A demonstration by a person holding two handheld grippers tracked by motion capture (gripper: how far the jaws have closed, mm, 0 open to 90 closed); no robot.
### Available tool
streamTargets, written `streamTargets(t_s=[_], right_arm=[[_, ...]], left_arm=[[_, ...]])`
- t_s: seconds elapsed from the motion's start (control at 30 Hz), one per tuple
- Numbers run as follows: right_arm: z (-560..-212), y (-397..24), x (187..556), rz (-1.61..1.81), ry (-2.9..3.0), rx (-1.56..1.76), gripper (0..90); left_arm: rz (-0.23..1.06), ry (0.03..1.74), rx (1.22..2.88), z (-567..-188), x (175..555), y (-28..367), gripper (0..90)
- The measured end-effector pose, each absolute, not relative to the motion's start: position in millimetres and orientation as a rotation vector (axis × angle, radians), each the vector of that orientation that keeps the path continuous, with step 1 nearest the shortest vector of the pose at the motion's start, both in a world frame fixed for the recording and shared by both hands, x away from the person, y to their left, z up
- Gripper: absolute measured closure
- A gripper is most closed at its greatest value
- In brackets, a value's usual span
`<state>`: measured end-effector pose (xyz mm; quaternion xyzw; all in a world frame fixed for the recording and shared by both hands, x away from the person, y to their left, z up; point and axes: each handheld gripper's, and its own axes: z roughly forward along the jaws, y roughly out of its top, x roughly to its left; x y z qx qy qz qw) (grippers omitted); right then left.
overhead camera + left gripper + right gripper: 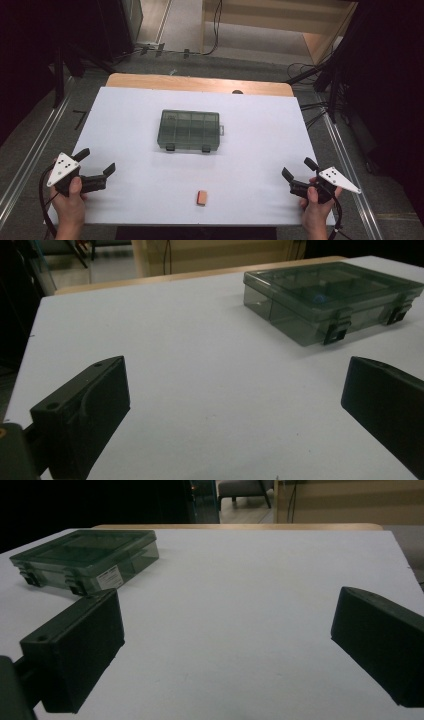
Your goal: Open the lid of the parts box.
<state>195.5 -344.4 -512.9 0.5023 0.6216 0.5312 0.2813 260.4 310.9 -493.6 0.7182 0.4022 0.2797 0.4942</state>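
You've got each hand-held gripper, left (95,162) and right (299,167), released and empty, flanking the latched box (190,130) for reach.

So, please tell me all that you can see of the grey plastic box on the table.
The compartment box is flat, rectangular and made of smoky see-through plastic. Dividers split its inside into several compartments. Its lid is closed, with two dark latches on the side facing the person and a paper label on one short end. It lies flat near the middle of the white table, and nothing else touches it.
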Motion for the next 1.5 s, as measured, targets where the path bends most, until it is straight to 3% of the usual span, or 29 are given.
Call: streamTargets(t_s=[0.27,0.6,1.5], right_arm=[[-512.8,-341.5,201.2,1.415,1.700,1.324,0.0],[-504.8,-324.8,212.6,1.373,1.778,1.272,0.0],[-476.8,-244.0,287.4,1.493,1.957,1.136,0.0]], left_arm=[[0.693,1.015,1.726,-491.4,265.8,306.5,0.0],[0.605,1.004,1.736,-486.9,288.1,281.5,0.0],[0.460,0.937,1.757,-489.7,325.9,236.6,0.0]])
